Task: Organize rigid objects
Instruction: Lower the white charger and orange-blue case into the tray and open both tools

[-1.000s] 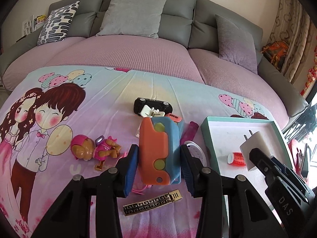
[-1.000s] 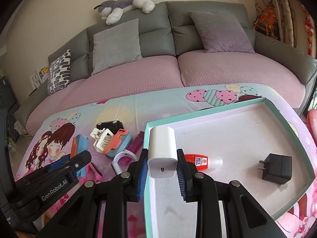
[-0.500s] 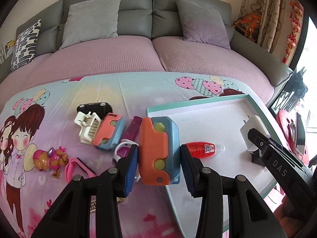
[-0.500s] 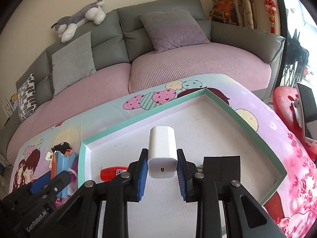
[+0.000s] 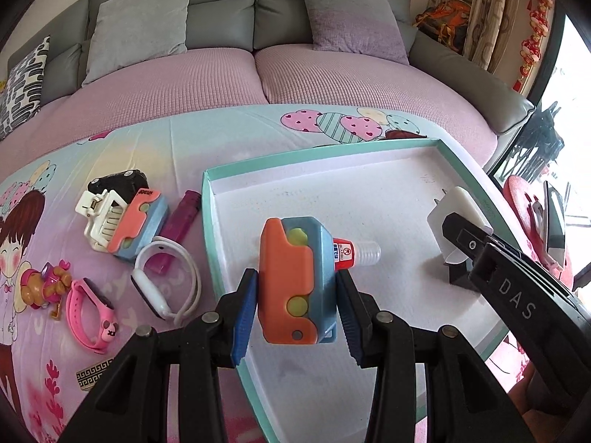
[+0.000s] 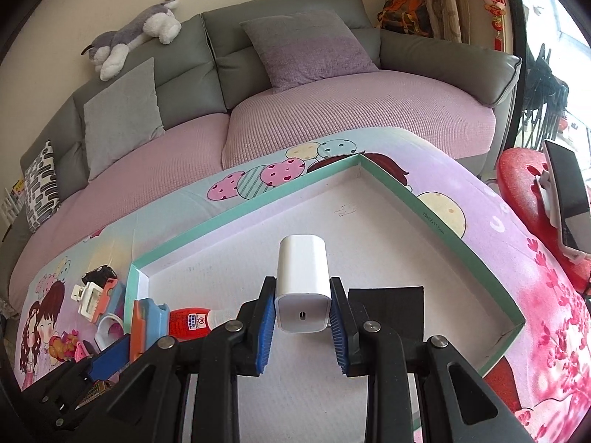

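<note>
Toys and chargers were being gathered into the teal-rimmed tray [image 5: 207, 199] on the cartoon-print bench cover [image 5: 122, 147]. The left gripper [image 5: 295, 306] had its jaws closed on the sides of an orange-and-blue toy block [image 5: 291, 280], held upright over the tray's near-left part, just in front of a small red bottle [image 5: 345, 254] lying on the white floor. The side grip kept the block's flat base free, probably so it could be set down standing.

The right gripper [image 6: 303, 317] had its jaws pressed against a white charger [image 6: 303, 291], port end toward the camera, over the tray's right part, right beside a black adapter [image 6: 402, 306] that already lay there. That suggested like items were being grouped together: plugs on one side, toys and the bottle on the other.

Outside the tray, on the cover, lay a second orange-and-blue block [image 5: 138, 221] with a white clip [image 5: 99, 214] against it, a black toy car [image 5: 118, 182], a purple lighter [image 5: 183, 214], a white watch [image 5: 155, 284], a pink band [image 5: 92, 313], and a small figure [image 5: 40, 284]. Whether either held item touched the tray floor could not be told.
</note>
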A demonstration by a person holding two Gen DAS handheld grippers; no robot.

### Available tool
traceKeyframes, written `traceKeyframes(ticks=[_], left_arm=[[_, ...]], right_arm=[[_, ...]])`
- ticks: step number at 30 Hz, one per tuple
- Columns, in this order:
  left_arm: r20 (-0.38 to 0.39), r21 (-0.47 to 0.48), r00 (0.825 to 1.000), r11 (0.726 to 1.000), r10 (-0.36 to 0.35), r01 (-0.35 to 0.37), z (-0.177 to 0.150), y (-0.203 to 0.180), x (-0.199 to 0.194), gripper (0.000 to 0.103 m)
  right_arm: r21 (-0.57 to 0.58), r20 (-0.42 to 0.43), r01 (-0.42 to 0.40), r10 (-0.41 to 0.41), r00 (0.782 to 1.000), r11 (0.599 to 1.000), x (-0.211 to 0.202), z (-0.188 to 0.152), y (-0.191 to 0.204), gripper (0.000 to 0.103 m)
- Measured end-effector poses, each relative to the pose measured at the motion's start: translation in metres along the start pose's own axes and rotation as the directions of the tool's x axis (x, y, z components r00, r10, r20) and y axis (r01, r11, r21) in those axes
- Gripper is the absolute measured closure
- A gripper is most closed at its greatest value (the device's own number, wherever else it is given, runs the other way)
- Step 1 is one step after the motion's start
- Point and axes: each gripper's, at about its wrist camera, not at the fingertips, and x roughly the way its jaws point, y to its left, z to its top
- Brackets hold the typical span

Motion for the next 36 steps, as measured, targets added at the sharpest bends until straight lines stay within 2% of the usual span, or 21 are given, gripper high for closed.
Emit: traceKeyframes(ticks=[16, 20, 26, 30, 36], left_arm=[[-0.009, -0.001, 1.0, 1.0, 0.014, -0.014, -0.002, 0.0, 0.005, 0.058], [0.001, -0.016, 1.0, 1.0, 0.018, -0.018, -0.001, 0.004, 0.002, 0.045], [0.009, -0.035, 0.999, 0.999, 0.032, -0.032, 0.0, 0.01, -0.001, 0.041], [0.027, -0.05, 0.999, 0.998, 0.038, -0.036, 0.001, 0.014, -0.007, 0.035], [0.054, -0.089, 0.996, 0.994, 0.072, -0.067, 0.003, 0.026, -0.016, 0.034]], right_arm=[[0.002, -0.084, 0.001, -0.001, 0.996, 1.0, 0.017, -0.006, 0.001, 0.073], [-0.006, -0.075, 0.004, -0.004, 0.997, 1.0, 0.015, -0.006, 0.002, 0.073], [-0.023, -0.052, 0.005, -0.007, 0.999, 1.0, 0.01, -0.004, 0.005, 0.073], [-0.011, 0.018, -0.002, 0.002, 1.0, 1.0, -0.005, 0.002, 0.004, 0.055], [-0.011, 0.023, -0.005, 0.005, 1.0, 1.0, -0.006, 0.003, 0.005, 0.055]])
